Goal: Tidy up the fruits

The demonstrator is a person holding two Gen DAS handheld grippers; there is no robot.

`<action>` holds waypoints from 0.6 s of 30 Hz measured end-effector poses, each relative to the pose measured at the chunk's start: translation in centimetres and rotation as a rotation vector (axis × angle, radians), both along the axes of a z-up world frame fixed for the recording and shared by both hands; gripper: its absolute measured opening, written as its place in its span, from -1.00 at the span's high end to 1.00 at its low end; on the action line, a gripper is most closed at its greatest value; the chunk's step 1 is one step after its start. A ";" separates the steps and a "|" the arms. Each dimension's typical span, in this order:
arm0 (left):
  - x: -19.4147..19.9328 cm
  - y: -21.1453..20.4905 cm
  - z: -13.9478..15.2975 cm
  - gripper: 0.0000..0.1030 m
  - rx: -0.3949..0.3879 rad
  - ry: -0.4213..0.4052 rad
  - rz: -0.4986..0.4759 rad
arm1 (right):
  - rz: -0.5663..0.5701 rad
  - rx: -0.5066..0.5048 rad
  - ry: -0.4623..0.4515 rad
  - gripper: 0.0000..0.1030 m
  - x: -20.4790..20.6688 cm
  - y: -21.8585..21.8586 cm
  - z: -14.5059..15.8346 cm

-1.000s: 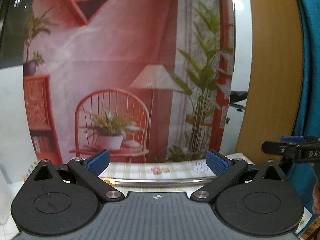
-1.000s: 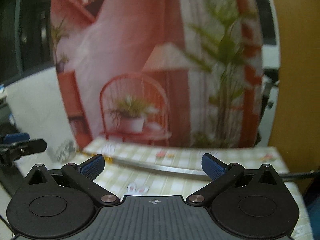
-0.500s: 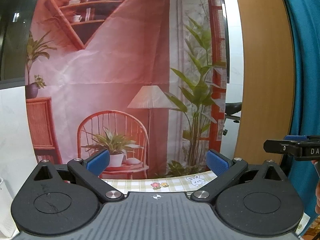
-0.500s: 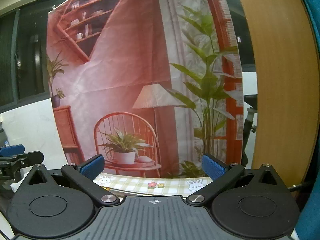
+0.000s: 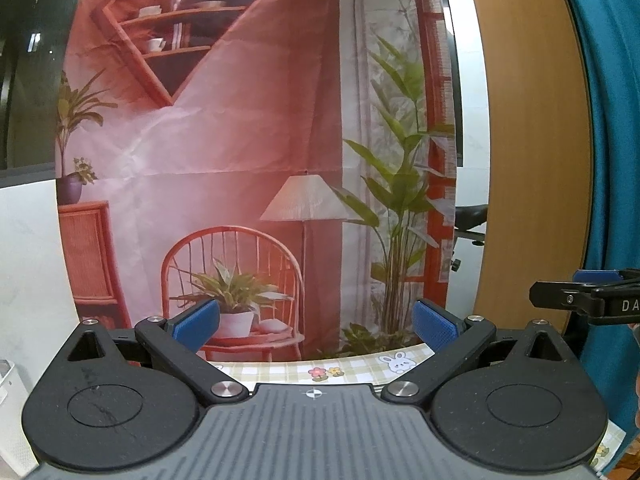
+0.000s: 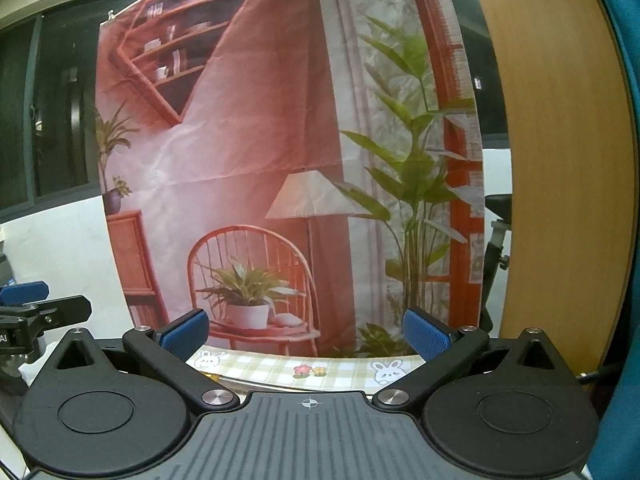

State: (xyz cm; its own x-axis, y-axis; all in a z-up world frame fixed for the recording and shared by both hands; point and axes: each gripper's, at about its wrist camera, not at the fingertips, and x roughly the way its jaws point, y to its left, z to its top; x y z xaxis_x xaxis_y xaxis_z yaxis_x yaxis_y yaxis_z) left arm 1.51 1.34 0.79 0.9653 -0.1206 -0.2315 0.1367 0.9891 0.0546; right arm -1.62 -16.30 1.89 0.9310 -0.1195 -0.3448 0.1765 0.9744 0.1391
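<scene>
No fruit shows in either view. My left gripper (image 5: 316,322) is open and empty, raised and pointing at the printed backdrop. My right gripper (image 6: 306,328) is open and empty too, held level beside it. The right gripper's tip shows at the right edge of the left wrist view (image 5: 580,300). The left gripper's tip shows at the left edge of the right wrist view (image 6: 40,312). Only the far strip of the checked tablecloth (image 5: 352,368) shows below the fingers, also in the right wrist view (image 6: 340,372).
A printed backdrop (image 5: 260,160) with a chair, lamp and plants hangs behind the table. A wooden panel (image 5: 532,160) and a teal curtain (image 5: 616,140) stand at the right. A white wall (image 5: 28,260) is at the left.
Both grippers have tilted upward. The table and the metal rim seen a second ago have dropped almost out of view, and more of the backdrop shows.
</scene>
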 end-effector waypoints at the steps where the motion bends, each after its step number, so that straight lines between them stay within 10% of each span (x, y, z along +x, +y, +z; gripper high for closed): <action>1: 0.0 -0.1 0.0 -1.00 0.003 -0.001 0.000 | 0.000 0.002 0.003 -1.00 -0.1 0.0 0.0; 18: -0.1 -0.2 0.1 -1.00 0.006 -0.005 -0.002 | -0.020 -0.011 0.002 -1.00 -0.3 0.0 0.2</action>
State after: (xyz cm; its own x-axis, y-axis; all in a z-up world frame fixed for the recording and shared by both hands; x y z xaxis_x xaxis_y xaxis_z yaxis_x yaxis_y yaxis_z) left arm 1.37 1.13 0.89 0.9663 -0.1215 -0.2271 0.1388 0.9884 0.0616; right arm -1.91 -16.34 2.04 0.9276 -0.1422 -0.3453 0.1966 0.9721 0.1278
